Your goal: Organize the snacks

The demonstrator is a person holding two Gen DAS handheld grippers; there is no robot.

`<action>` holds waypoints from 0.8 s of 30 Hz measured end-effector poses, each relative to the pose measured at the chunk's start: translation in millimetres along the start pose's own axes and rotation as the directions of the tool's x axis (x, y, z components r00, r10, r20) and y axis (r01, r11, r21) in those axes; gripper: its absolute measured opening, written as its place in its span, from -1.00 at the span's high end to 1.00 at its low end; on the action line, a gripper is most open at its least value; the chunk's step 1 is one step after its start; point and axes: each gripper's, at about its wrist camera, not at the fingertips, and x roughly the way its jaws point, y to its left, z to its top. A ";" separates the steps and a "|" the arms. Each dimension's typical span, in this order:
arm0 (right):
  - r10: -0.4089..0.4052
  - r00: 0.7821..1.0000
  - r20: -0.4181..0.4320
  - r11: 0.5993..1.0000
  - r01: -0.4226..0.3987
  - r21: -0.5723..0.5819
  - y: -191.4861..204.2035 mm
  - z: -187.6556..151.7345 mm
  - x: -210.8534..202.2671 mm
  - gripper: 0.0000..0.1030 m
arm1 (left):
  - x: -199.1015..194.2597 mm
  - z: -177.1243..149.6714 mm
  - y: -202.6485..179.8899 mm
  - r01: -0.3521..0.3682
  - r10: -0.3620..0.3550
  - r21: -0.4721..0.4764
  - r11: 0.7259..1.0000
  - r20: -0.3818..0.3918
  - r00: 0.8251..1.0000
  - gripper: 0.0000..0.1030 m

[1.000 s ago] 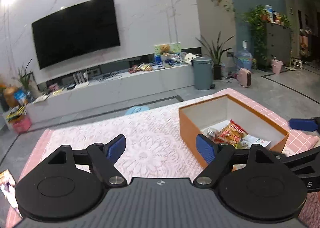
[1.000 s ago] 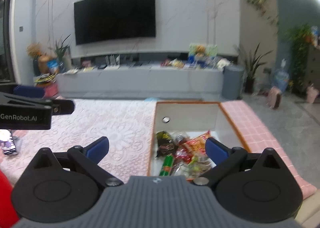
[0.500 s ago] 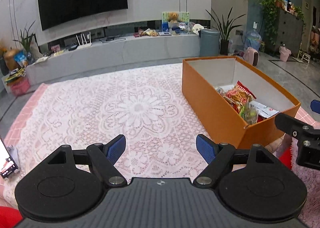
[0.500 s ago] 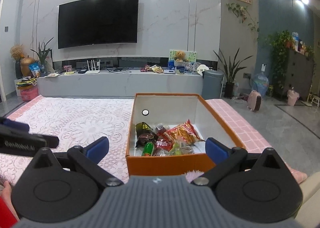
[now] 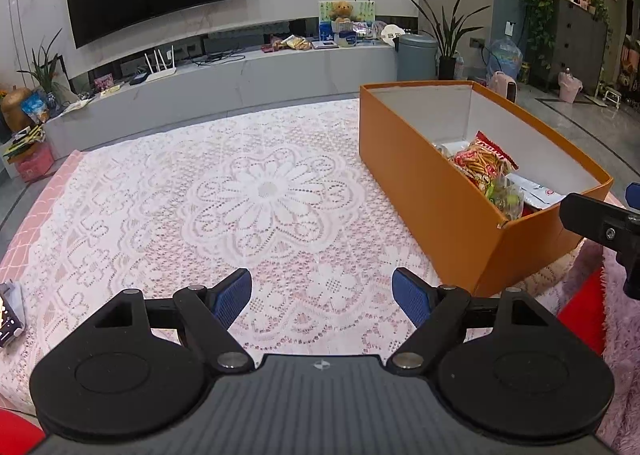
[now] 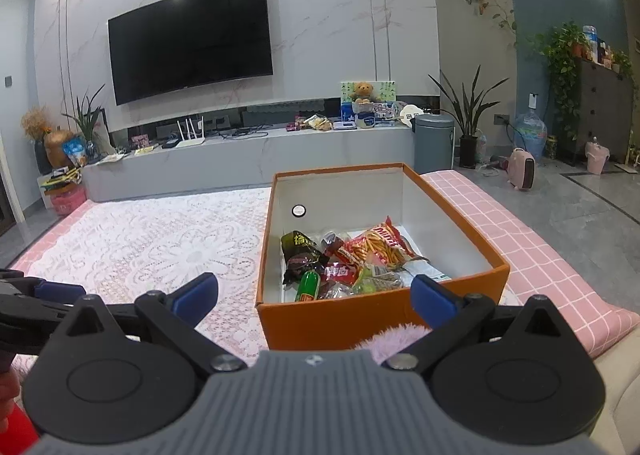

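Note:
An open orange box (image 6: pixel 360 319) stands on the lace-covered table and holds several snack packets, among them a red stick-snack bag (image 6: pixel 378 243), a dark packet (image 6: pixel 302 255) and a green tube (image 6: pixel 307 287). In the left wrist view the box (image 5: pixel 432 183) stands at the right with the red bag (image 5: pixel 482 159) inside. My left gripper (image 5: pixel 322 297) is open and empty over the lace cloth, left of the box. My right gripper (image 6: pixel 314 297) is open and empty, just in front of the box's near wall. Its arm shows at the right edge of the left wrist view (image 5: pixel 600 215).
White lace cloth (image 5: pixel 260 191) covers a pink checked tablecloth (image 6: pixel 520 239). A phone (image 5: pixel 8 311) lies at the table's left edge. Fluffy pink fabric (image 5: pixel 624 295) lies near the box's front. A TV console (image 6: pixel 248 159) and bin (image 6: pixel 434 143) stand beyond.
Both grippers have drawn back toward me from the box and stay open. The left view has dropped lower over the table, and the box now sits farther ahead in both views.

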 end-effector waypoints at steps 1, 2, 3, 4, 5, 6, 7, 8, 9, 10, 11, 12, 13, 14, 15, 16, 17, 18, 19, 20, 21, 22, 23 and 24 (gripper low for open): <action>-0.001 1.000 -0.005 1.000 0.001 0.000 0.1 -0.1 1.3 -0.94 | 0.7 -0.4 -0.3 0.002 -0.002 -0.001 1.000 -0.003 1.000 -0.82; -0.001 1.000 -0.010 1.000 0.001 0.003 -0.5 0.2 3.0 -0.94 | 1.2 -0.2 -0.4 0.003 -0.003 -0.001 1.000 -0.007 1.000 -0.82; -0.001 1.000 -0.014 1.000 0.001 0.007 -1.1 0.1 4.0 -0.94 | 1.6 -0.5 -0.5 0.003 -0.003 -0.001 1.000 -0.010 1.000 -0.82; 0.000 1.000 -0.016 1.000 0.000 0.012 -2.5 0.3 3.8 -0.94 | 1.9 -0.9 -0.4 0.001 -0.001 -0.001 1.000 -0.012 1.000 -0.82; 0.002 1.000 -0.018 1.000 -0.001 0.017 -3.4 0.4 4.5 -0.94 | 2.1 -1.1 -0.1 -0.001 0.001 -0.001 1.000 -0.014 1.000 -0.82; 0.003 1.000 -0.020 1.000 -0.002 0.021 -4.1 0.3 4.8 -0.94 | 2.5 -0.7 0.2 -0.001 0.001 0.000 1.000 -0.015 1.000 -0.82; 0.004 1.000 -0.020 1.000 -0.003 0.025 -4.2 0.1 4.8 -0.94 | 2.2 -0.9 0.4 -0.001 0.001 0.000 1.000 -0.016 1.000 -0.82; 0.003 1.000 -0.021 1.000 -0.003 0.026 -4.4 0.2 5.3 -0.94 | 2.2 -0.7 0.3 -0.002 0.002 0.000 1.000 -0.016 1.000 -0.82; 0.003 1.000 -0.021 1.000 -0.003 0.026 -4.4 -0.1 5.1 -0.94 | 1.8 -0.9 0.5 -0.002 0.002 -0.001 1.000 -0.017 1.000 -0.82; 0.003 1.000 -0.022 1.000 -0.003 0.024 -4.1 -0.2 5.1 -0.94 | 1.3 -0.7 0.6 -0.001 0.001 -0.003 1.000 -0.018 1.000 -0.82; 0.002 1.000 -0.022 1.000 -0.002 0.022 -3.6 -0.6 5.3 -0.94 | 1.2 -0.7 1.2 0.000 0.000 -0.005 1.000 -0.019 1.000 -0.82; 0.001 1.000 -0.023 1.000 -0.001 0.020 -3.2 -0.7 5.4 -0.94 | 0.7 -0.8 1.3 0.000 0.000 -0.006 1.000 -0.019 1.000 -0.82; 0.001 1.000 -0.023 1.000 0.000 0.018 -3.0 -1.0 5.4 -0.94 | 0.3 -0.7 1.4 0.000 0.000 -0.006 1.000 -0.018 1.000 -0.82; 0.001 1.000 -0.023 1.000 0.000 0.017 -3.0 -1.0 5.3 -0.94 | 0.9 0.0 1.7 -0.001 0.000 -0.006 1.000 -0.019 1.000 -0.82; 0.001 1.000 -0.023 1.000 -0.001 0.017 -3.0 -0.9 5.6 -0.94 | 0.8 0.0 1.8 0.000 0.000 -0.007 1.000 -0.018 1.000 -0.82; 0.001 1.000 -0.023 1.000 -0.001 0.018 -2.9 -1.0 5.8 -0.94 | 0.5 0.0 1.9 0.001 -0.001 -0.007 1.000 -0.018 1.000 -0.82; 0.001 1.000 -0.023 1.000 -0.001 0.019 -3.0 -1.0 5.8 -0.94 | 0.3 0.1 1.8 0.000 0.000 -0.007 1.000 -0.017 1.000 -0.82; 0.002 1.000 -0.023 1.000 -0.001 0.019 -3.0 -1.0 5.7 -0.94 | 0.0 0.1 1.9 -0.001 0.001 -0.007 1.000 -0.017 1.000 -0.82; 0.002 1.000 -0.024 1.000 -0.002 0.019 -3.1 -1.2 5.8 -0.94 | 0.2 0.1 1.9 -0.002 0.002 -0.006 1.000 -0.017 1.000 -0.82; 0.002 1.000 -0.024 1.000 -0.001 0.018 -2.9 -1.3 5.8 -0.94 | 0.2 0.2 2.1 -0.002 0.002 -0.006 1.000 -0.018 1.000 -0.82; 0.002 1.000 -0.024 1.000 -0.001 0.018 -2.9 -1.3 5.7 -0.94 | 0.2 0.2 2.1 -0.001 0.001 -0.007 1.000 -0.018 1.000 -0.82; 0.002 1.000 -0.024 1.000 -0.001 0.018 -3.0 -1.2 5.7 -0.94 | 0.2 0.3 2.3 -0.001 0.001 -0.008 1.000 -0.018 1.000 -0.82; 0.002 1.000 -0.024 1.000 -0.001 0.019 -2.9 -1.2 5.8 -0.94 | 0.1 0.7 2.4 0.000 0.000 -0.008 1.000 -0.018 1.000 -0.82; 0.002 1.000 -0.024 1.000 -0.001 0.018 -2.9 -1.2 5.8 -0.94 | -0.2 0.8 2.1 0.000 0.000 -0.008 1.000 -0.018 1.000 -0.82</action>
